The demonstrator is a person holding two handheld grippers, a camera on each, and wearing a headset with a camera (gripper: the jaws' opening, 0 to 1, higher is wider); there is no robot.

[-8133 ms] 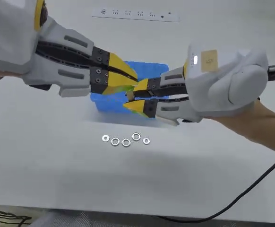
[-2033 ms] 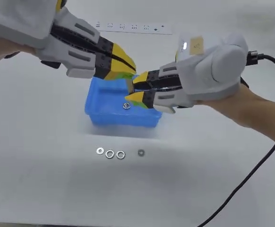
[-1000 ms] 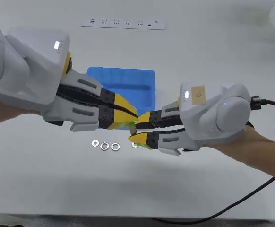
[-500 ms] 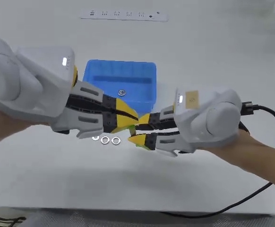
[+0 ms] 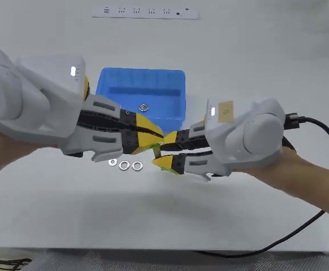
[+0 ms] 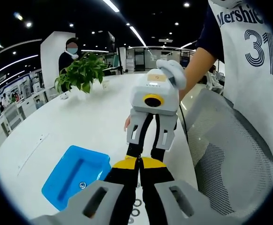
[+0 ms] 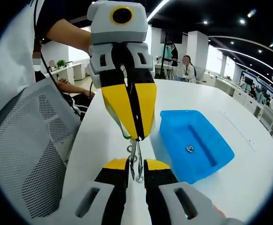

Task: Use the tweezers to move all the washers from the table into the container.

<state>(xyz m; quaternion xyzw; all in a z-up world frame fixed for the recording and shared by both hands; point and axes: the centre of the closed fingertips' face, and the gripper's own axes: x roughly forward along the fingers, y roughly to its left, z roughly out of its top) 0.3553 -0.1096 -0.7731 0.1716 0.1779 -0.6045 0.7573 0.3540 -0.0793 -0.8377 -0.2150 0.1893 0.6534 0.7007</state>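
At 6 o'clock from the blue container (image 5: 142,72), you have both grippers meeting nose to nose low over the white table (image 5: 238,56). Your left gripper (image 5: 155,139) has its jaws clamped together on the rear of the tweezers (image 7: 136,161). That carries the tool and aims its tines down at the tabletop. Your right gripper (image 5: 167,151) comes in from the opposite side, and its jaws bracket the tines just beside each arm. This looks like the squeezing hand, but the right gripper view does not show whether the jaws are actually pressing.

Three washers (image 5: 125,164) lie in a short row on the table at about 9 o'clock from the tweezer tips, close by. One washer (image 5: 143,107) already lies inside the container, so the job is partly done. The tips are too small and too crowded to tell whether they hold a washer.

Splitting the work this way makes sense, with one hand steadying and the other closing. A flat washer will likely slip unless the tines come in low and catch its edge.
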